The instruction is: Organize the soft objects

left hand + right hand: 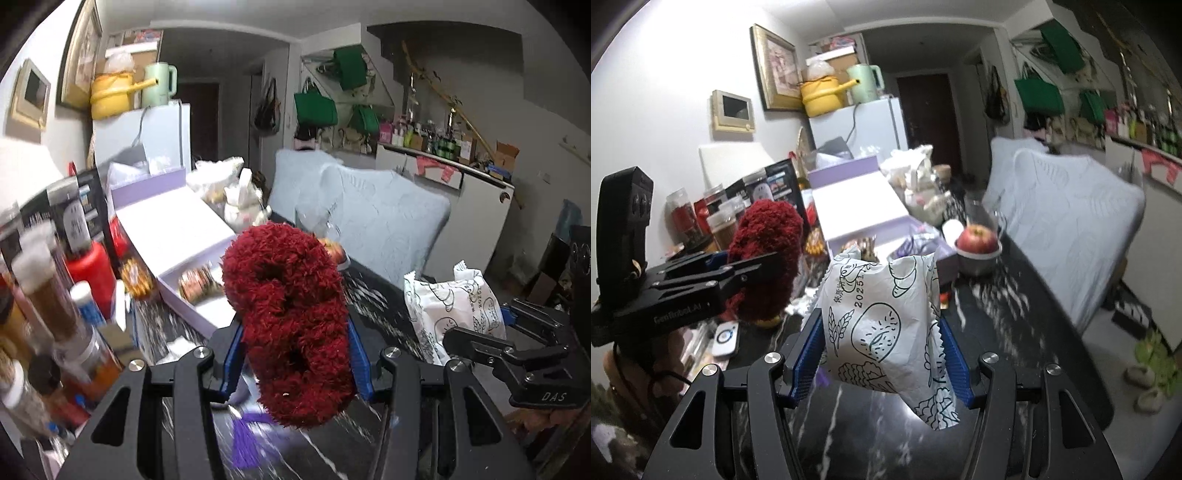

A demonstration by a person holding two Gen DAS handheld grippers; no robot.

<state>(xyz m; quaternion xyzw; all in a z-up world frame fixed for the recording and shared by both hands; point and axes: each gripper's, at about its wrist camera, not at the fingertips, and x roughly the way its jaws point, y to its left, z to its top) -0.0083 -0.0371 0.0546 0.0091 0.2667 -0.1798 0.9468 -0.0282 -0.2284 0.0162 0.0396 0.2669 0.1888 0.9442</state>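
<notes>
Between left tongs (295,354), red plush (291,328), above dark table (369,295)

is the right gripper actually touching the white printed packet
Touching: the right wrist view shows the right gripper with both blue pads pressed against the sides of the white printed packet.

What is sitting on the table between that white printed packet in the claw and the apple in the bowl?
In the right wrist view, behind the white printed packet and before the apple, lies crumpled purple wrapping beside a dark box.
</notes>
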